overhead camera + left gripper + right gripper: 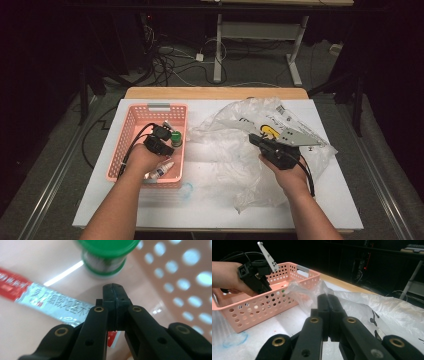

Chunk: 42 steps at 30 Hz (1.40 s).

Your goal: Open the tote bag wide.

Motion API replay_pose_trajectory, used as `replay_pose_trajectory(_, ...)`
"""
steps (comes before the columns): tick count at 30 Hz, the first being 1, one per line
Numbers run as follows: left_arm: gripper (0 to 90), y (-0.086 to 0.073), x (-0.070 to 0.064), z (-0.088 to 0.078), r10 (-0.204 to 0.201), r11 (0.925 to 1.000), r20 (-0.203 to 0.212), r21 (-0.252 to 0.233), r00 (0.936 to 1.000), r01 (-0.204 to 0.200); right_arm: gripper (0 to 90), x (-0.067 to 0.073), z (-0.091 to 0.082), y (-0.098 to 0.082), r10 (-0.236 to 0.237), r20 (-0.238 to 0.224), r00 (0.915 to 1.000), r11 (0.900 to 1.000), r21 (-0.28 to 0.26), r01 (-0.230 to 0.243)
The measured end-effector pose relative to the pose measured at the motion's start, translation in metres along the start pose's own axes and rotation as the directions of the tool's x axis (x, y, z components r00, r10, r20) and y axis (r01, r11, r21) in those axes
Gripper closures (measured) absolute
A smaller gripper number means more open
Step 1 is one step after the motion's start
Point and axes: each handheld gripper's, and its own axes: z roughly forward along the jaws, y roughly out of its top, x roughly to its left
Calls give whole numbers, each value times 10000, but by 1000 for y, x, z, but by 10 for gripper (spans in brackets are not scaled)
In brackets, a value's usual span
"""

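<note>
left gripper [115,288]: jaws clenched, empty, inside basket [131,131], near green-capped jar [106,255] and sachet [47,301]
right gripper [328,300]: jaws clenched, empty, over plastic bag [225,150]

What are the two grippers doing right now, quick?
Left gripper: closed, empty, inside the pink basket.
Right gripper: closed, empty, above the plastic bag.

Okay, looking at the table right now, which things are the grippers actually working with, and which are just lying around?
In use: pink basket, green-capped jar, silver and red sachet, plastic bag, left gripper, right gripper.

Lying about: small bottle, floor cables.
</note>
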Motion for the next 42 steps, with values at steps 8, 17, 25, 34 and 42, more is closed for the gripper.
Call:
replay_pose_trajectory(8,877,-15,16,-9,-340,9980,-257,515,9991,353,900,0,0,0,-2,-54,10000,10000,-9,2)
replay_pose_trajectory(17,877,-28,26,-17,-714,9970,-477,268,9963,727,900,0,0,-1,51,-87,9999,10000,6,-51)
replay_pose_trajectory(25,874,-29,34,-35,-1358,9788,-494,-1613,9895,1263,900,0,-1,0,58,-67,10000,10000,18,-58)
replay_pose_trajectory(34,466,-22,45,-23,-2535,9545,-556,-1764,9657,2404,900,0,-1,0,119,-87,9999,9999,-40,-120)
replay_pose_trajectory(42,366,-18,52,-12,-3163,9443,-647,-1167,9465,3076,900,-1,-2,0,57,-84,9999,10000,-50,-57)
